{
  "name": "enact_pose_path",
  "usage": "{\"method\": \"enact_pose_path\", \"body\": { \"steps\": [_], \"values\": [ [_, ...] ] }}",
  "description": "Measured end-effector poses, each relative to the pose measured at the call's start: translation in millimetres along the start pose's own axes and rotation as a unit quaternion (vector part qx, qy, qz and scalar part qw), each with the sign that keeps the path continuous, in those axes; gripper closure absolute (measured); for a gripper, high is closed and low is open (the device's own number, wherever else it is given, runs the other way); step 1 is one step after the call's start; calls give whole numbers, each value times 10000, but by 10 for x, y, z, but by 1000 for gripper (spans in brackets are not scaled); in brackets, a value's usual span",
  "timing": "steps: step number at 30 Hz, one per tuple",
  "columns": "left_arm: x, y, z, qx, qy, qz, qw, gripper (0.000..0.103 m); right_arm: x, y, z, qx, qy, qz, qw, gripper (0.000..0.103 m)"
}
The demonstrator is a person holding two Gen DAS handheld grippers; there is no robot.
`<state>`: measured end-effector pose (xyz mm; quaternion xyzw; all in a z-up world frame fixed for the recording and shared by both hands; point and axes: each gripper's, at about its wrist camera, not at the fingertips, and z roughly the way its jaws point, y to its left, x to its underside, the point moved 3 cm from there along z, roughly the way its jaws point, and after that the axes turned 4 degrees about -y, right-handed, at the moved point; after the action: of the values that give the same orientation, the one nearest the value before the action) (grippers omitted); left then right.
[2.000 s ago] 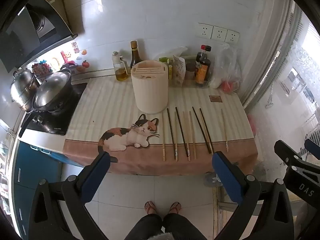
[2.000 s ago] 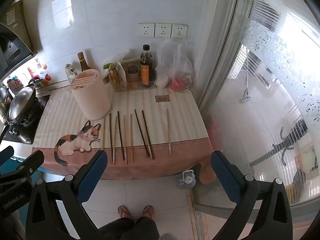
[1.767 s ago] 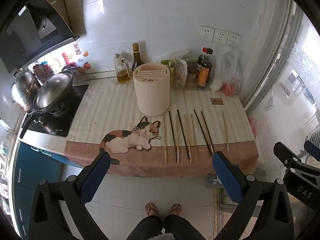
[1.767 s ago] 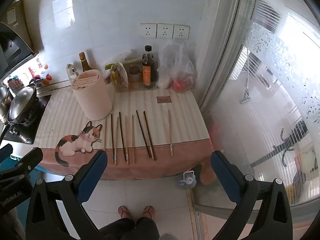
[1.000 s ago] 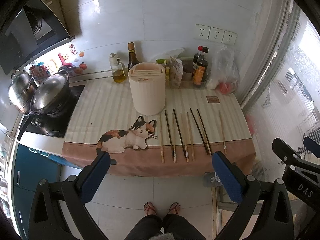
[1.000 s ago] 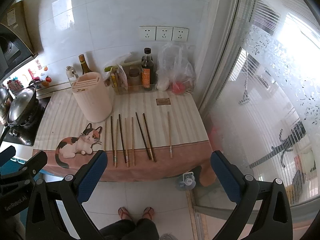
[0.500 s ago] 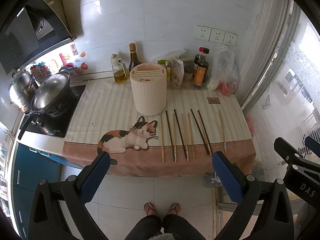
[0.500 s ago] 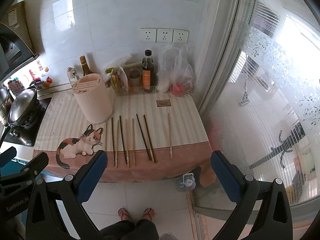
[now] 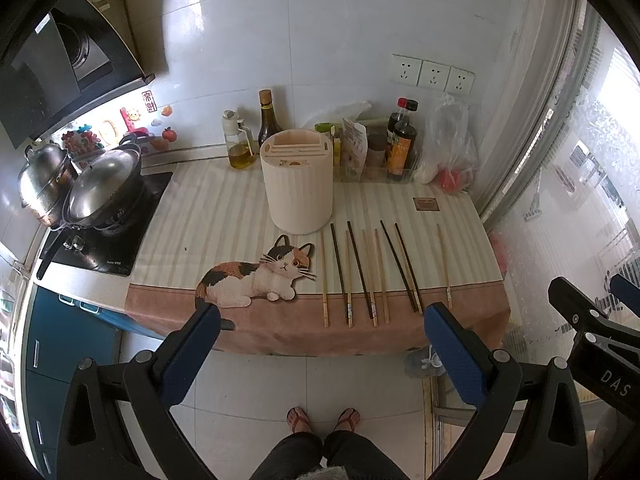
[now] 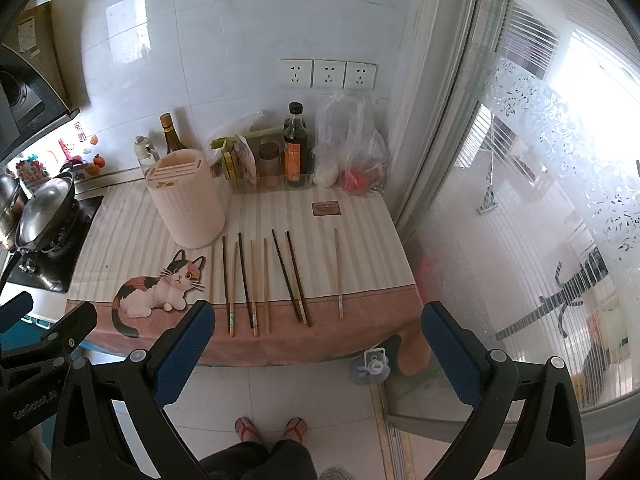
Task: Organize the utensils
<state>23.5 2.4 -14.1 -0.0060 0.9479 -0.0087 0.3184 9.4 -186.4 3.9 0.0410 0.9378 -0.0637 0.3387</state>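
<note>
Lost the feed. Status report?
Both tongs, left and right, open, empty. Chopsticks on cloth beside holder. Nothing in the way.

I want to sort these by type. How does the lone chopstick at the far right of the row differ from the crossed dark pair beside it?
The lone chopstick is pale wood; the dark pair is dark brown. The lone chopstick lies apart from the rest, straight; the dark pair lies close together, slanted. All lie flat on the striped cloth, in front of the holder.

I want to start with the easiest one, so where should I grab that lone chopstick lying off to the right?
Take the lone chopstick near its front end, from above, jaws straddling it across its width. It lies flat on the cloth, apart from the others, so the right gripper probably has room.
</note>
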Motion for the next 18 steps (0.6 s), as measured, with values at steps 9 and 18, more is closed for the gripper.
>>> {"method": "enact_pose_path", "body": {
  "steps": [9,18],
  "values": [
    [-57,-16,-35,-32,-59,-25,10000,0,1,0,-16,-6,-22,6,10000,0],
    [-57,3,-94,-24,-153,-49,9999,0,-50,-13,-68,-5,-41,2,10000,0]
  ]
}}
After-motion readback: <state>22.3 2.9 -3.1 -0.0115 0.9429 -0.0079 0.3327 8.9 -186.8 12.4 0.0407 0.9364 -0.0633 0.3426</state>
